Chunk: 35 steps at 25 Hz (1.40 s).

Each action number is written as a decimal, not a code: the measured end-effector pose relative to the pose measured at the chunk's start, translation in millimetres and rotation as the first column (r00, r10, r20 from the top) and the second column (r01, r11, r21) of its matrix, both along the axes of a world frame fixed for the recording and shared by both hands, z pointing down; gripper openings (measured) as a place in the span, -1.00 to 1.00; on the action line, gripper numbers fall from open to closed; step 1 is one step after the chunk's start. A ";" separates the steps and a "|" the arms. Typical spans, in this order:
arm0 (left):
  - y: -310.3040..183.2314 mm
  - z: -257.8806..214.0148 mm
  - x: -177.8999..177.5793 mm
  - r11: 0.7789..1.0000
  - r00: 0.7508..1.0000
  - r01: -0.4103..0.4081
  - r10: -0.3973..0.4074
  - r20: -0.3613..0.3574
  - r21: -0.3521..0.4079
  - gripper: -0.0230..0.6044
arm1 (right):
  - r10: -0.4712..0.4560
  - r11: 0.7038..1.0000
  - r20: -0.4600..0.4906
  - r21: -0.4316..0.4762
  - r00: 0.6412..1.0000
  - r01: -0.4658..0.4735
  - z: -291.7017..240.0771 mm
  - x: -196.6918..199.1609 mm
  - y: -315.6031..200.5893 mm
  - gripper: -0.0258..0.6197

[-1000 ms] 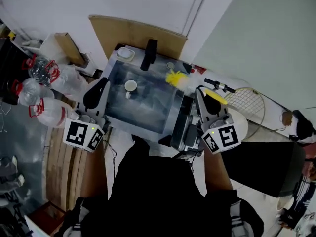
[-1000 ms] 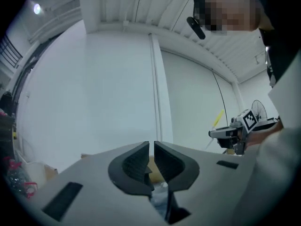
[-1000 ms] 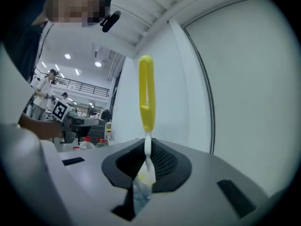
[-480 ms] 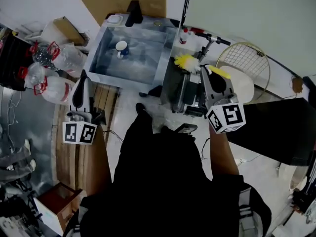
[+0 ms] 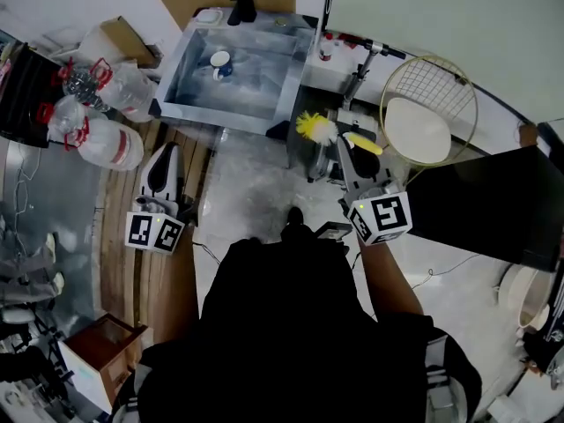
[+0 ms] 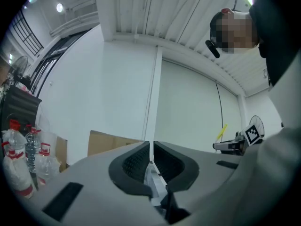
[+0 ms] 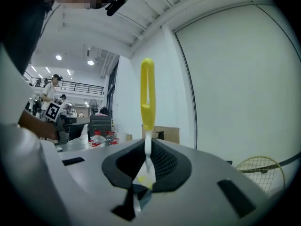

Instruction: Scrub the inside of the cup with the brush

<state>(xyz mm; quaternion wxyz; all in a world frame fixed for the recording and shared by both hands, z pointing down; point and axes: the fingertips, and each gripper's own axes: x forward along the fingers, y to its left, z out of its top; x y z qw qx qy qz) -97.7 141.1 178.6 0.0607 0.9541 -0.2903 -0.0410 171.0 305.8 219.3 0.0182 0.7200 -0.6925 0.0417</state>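
Where against wall [image 5: 423, 16], sink [image 5: 256, 91] with cup [image 5: 220, 62]

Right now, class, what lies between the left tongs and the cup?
Head view: the sink's near rim, then bare basin, between left tongs and cup.

Ceiling lamps [image 7: 59, 57] light my views evenly, fisheye edges bend into black corners, and my right gripper [image 7: 147, 149] blurs up close.

The steel sink [image 5: 256, 91] ahead of me holds a cup [image 5: 220, 62]. Plastic water bottles [image 5: 110, 144] lie on the floor [image 5: 247, 183] to its left.
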 end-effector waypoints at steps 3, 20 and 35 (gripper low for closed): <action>24.2 10.1 -16.8 0.998 0.998 -0.055 0.055 -0.003 -0.022 -0.81 | 0.002 1.000 -0.001 -0.010 1.000 -0.002 0.2 -33.3 16.1 -0.79; 173.9 55.9 -212.4 0.994 0.993 -0.106 0.107 0.057 -0.025 -0.84 | 0.012 0.998 -0.001 -0.057 1.000 -0.012 25.8 -259.8 141.3 -0.80; 244.9 51.3 -243.7 0.998 0.998 -0.024 0.027 0.054 -0.057 -0.84 | 0.005 0.996 -0.031 -0.087 1.000 -0.007 28.5 -246.0 219.9 -0.80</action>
